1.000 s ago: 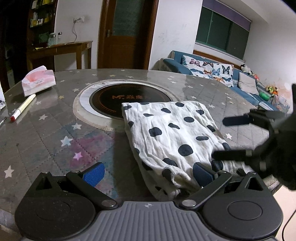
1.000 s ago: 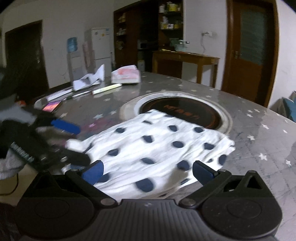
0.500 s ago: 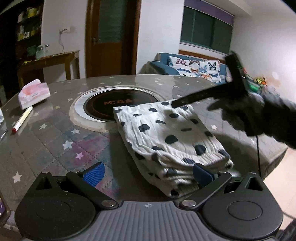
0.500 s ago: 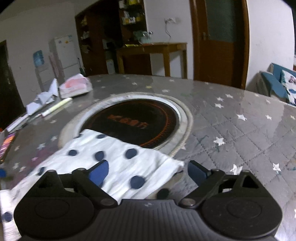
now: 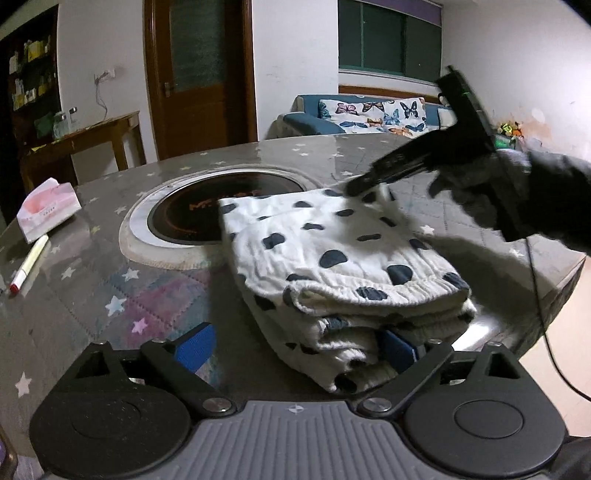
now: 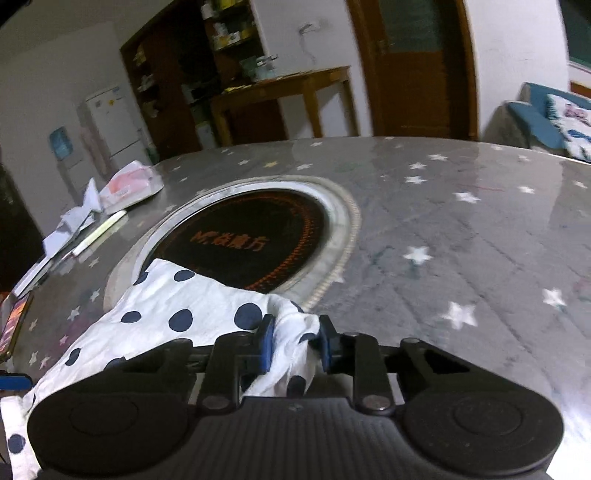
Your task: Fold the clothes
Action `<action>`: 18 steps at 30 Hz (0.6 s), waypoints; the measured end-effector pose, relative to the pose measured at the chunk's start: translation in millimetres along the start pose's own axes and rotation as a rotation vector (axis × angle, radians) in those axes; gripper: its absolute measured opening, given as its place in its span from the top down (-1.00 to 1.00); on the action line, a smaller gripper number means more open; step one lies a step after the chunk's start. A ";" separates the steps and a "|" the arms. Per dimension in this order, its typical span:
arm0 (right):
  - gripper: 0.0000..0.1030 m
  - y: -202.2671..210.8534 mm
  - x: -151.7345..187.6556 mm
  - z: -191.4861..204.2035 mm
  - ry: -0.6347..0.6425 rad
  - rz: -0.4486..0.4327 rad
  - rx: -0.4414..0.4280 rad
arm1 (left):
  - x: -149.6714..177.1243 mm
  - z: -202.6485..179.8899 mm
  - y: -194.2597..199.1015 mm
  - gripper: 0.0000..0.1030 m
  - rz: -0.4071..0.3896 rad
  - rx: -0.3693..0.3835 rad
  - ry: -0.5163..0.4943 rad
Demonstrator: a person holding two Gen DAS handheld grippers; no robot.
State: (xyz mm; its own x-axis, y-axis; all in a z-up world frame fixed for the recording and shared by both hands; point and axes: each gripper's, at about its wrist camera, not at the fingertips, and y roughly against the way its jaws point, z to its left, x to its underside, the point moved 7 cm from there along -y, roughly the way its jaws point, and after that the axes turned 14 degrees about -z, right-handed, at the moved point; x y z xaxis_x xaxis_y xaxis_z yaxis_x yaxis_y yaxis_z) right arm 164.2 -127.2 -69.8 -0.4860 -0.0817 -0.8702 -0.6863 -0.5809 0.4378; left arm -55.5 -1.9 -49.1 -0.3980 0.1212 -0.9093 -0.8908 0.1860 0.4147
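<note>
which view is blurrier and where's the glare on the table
Right wrist view: blurrier, motion smear across the table and its stars, though the polka-dot cloth at the right gripper stays fairly sharp. Left wrist view: mostly crisp; only the right gripper and gloved hand smear. Glare: a pale sheen on the far tabletop in both, with fisheye bending of edges.

Dim indoor light from overhead, night-dark window (image 5: 388,35) at 1 o'clock. Soft glare streaks on glossy table (image 5: 92,266) toward 12 and 3 o'clock. Heavy fisheye bending at edges, dark corners. Left view sharp; gloved hand (image 5: 517,199) at 3 o'clock smeared. Right view motion-blurred throughout, stars streaked. White spotted cloth (image 5: 332,254) brightest.
</note>
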 end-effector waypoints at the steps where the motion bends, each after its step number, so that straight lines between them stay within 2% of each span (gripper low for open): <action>1: 0.63 6.2 0.8 -3.7 -0.005 -0.007 0.019 | -0.8 1.1 -2.9 -0.84 0.000 -0.005 -0.005; 9: 0.64 65.8 20.8 -35.8 -0.051 -0.047 0.182 | -22.0 14.7 -46.6 -0.80 -0.053 -0.047 -0.066; 12: 0.64 89.6 32.0 -40.1 -0.065 -0.057 0.228 | -30.2 16.0 -65.8 -0.79 -0.059 -0.032 -0.089; 14: 0.63 101.9 40.0 -41.3 -0.069 -0.056 0.251 | -31.9 16.1 -71.4 -0.80 -0.048 0.003 -0.093; 18: 0.45 121.2 39.5 -29.3 -0.002 -0.090 0.257 | -29.4 26.9 -66.4 -0.81 -0.026 0.021 -0.066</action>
State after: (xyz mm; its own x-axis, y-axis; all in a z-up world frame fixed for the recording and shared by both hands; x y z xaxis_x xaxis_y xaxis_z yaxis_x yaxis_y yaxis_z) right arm 77.7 -224.6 -57.8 -0.4175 -0.0372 -0.9079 -0.8414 -0.3614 0.4017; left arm 21.2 8.4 -49.0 -0.3586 0.1803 -0.9159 -0.8955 0.2106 0.3921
